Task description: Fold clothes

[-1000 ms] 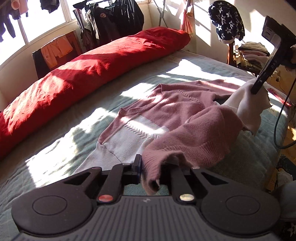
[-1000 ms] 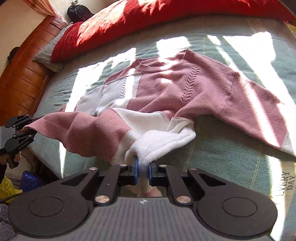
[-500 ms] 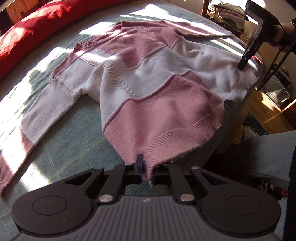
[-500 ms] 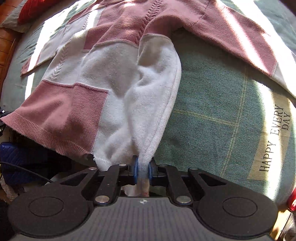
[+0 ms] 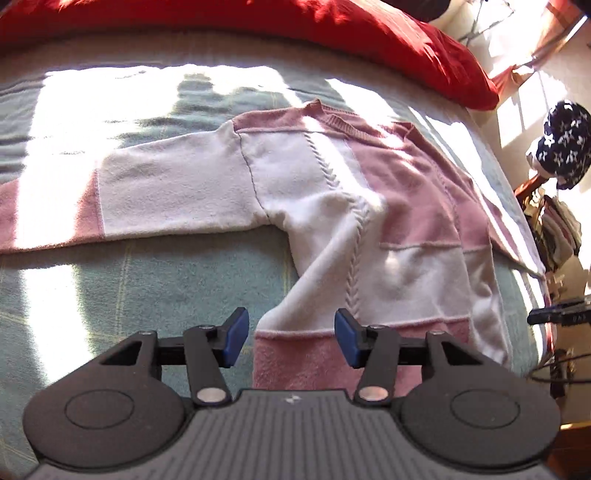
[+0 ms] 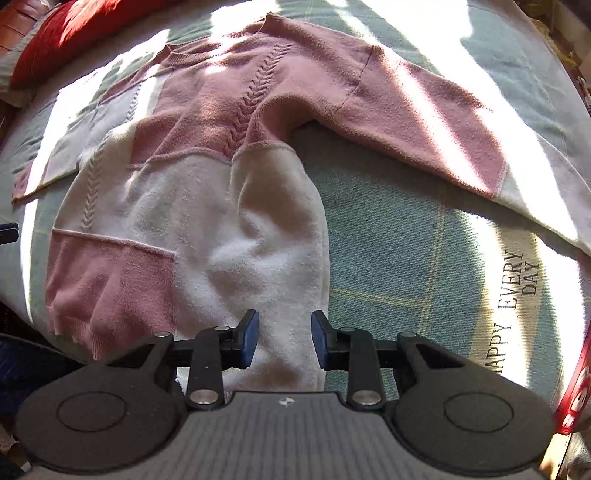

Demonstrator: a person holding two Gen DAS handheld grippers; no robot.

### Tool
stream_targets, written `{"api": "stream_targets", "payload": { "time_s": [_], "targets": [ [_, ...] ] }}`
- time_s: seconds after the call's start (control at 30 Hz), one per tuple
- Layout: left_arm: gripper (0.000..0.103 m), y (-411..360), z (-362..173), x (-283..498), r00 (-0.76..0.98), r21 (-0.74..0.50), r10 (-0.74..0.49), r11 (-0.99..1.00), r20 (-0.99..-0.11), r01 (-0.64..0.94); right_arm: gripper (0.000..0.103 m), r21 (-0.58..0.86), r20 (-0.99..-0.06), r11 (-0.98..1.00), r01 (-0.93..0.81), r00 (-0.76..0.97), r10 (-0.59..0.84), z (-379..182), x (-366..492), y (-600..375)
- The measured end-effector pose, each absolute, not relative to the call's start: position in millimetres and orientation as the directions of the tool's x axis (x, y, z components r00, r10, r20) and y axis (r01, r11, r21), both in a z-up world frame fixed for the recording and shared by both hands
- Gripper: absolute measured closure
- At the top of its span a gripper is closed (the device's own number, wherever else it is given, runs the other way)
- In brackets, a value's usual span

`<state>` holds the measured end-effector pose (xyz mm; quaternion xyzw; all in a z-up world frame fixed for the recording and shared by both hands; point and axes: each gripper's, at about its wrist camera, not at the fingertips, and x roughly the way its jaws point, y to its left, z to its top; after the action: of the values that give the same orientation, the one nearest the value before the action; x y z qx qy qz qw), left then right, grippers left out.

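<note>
Across the top of my left view a long red bolster [image 5: 332,33] lies on the bed's green plaid blanket [image 5: 155,280]. At the right edge I see a dark star-patterned cloth [image 5: 567,144] above stacked folded clothes [image 5: 557,229]. In my right view, lower right, the blanket reads "HAPPY EVERY DAY" [image 6: 517,295].

**Left wrist: jaws apart over sweater hem**

Left gripper [image 5: 291,339] has just been opening; blue pads [image 5: 236,338] stand clear of the fabric on both sides. Pink hem band of the pink-and-white sweater [image 5: 332,206] lies between them, untouched. Sweater is spread front-up on the green bed cover [image 5: 129,288], one sleeve stretched flat to the left, neckline away from camera. Long red pillow [image 5: 332,26] runs along the far edge. Other gripper's black tip [image 5: 557,315] pokes in at right. Patchy sunlight across everything.
</note>
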<state>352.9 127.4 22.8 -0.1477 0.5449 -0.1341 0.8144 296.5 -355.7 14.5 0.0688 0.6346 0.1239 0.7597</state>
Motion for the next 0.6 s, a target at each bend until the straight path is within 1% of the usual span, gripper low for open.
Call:
{"api": "stream_targets", "payload": {
  "time_s": [0.17,0.3,0.33,0.43,0.5,0.53,0.57,0.6],
  "targets": [
    [0.052,133,-24,401,0.423,-0.556,-0.459,0.82,-0.781,-0.138,0.066,0.309,-0.921,0.945,-0.104,0.216,0.325,18,306,-342],
    [0.052,134,-63,417,0.436,-0.617,-0.48,0.743,-0.761,-0.26,0.064,0.307,-0.913,0.944,-0.122,0.243,0.329,18,303,-334],
    [0.051,133,-71,420,0.434,-0.629,-0.489,0.728,-0.756,-0.275,0.061,0.316,-0.911,0.941,-0.12,0.239,0.336,16,303,-333],
    [0.051,133,-85,427,0.46,-0.663,-0.507,0.688,-0.73,-0.295,0.061,0.321,-0.911,0.94,-0.12,0.233,0.341,9,302,-327],
    [0.058,134,-85,432,0.473,-0.668,-0.503,0.684,-0.723,-0.294,0.061,0.318,-0.912,0.94,-0.124,0.232,0.339,7,302,-325],
    [0.071,133,-82,434,0.47,-0.646,-0.486,0.71,-0.737,-0.28,0.061,0.317,-0.912,0.94,-0.126,0.232,0.339,6,302,-324],
    [0.087,132,-79,437,0.467,-0.624,-0.468,0.735,-0.75,-0.266,0.061,0.316,-0.912,0.94,-0.128,0.233,0.338,5,302,-323],
    [0.09,132,-75,440,0.465,-0.601,-0.45,0.759,-0.763,-0.252,0.061,0.314,-0.912,0.94,-0.13,0.233,0.337,4,302,-322]
  ]
}}
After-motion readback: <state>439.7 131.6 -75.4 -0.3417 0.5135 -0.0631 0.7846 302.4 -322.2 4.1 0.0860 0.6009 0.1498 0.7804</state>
